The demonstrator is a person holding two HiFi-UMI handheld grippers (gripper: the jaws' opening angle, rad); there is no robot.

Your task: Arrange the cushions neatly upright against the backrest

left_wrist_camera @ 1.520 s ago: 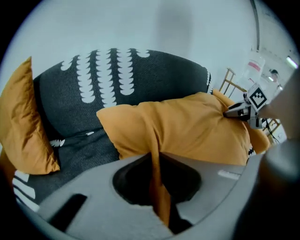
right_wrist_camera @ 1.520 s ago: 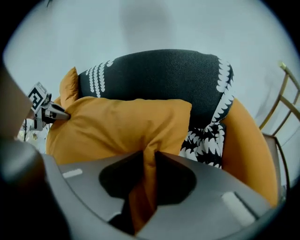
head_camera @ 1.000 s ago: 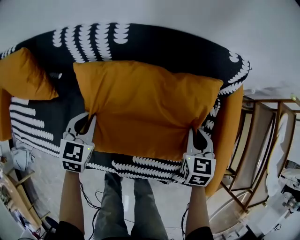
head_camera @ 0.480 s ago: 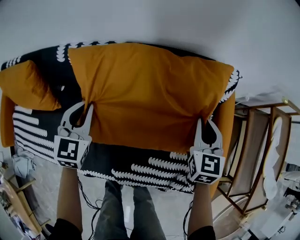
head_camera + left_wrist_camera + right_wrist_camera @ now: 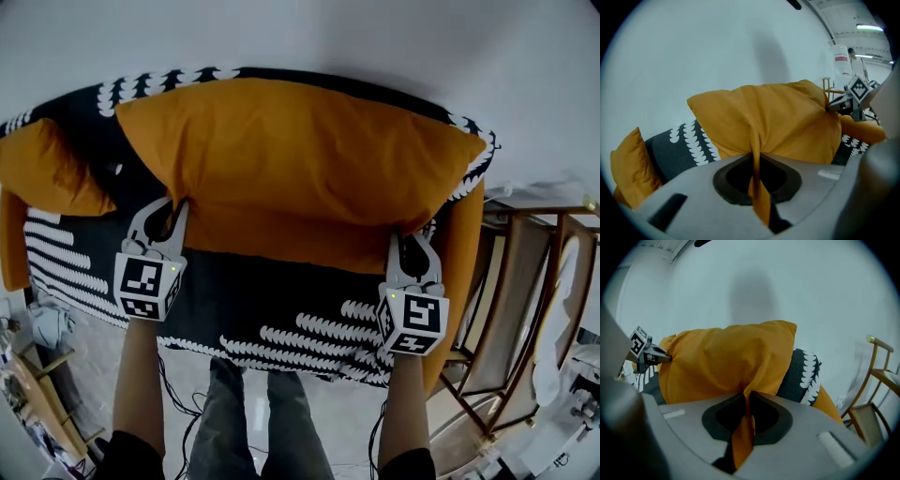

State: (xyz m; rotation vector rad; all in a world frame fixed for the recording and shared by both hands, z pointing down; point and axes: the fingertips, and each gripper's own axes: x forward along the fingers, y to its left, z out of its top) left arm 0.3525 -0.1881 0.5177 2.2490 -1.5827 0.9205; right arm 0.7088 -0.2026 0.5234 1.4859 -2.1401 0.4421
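looking down in the head view, the large orange cushion (image 5: 300, 169) was seen held by its two lower corners and raised over the seat of the black patterned sofa (image 5: 281, 323), close in front of the backrest (image 5: 187, 80); whether it was touched there could not be told. the hold at both corners was judged to keep the cushion spread flat while it was stood upright. the left gripper (image 5: 176, 208) was clamped on the left corner and the right gripper (image 5: 410, 242) on the right one. a smaller orange cushion (image 5: 42, 173) was leaned at the sofa's left end, apart from both grippers. a wooden chair (image 5: 525, 300) was stood beside the sofa's right arm. only black square markers were shown on the gripper cubes; no words could be read

in the left gripper view, a thin fold of orange fabric was pinched between the jaws, which were pressed almost together on it. a white container (image 5: 841, 61) with a red label was seen far off, its print too small to be read

in the right gripper view, the jaws were likewise closed tight on a pleat of the cushion's corner
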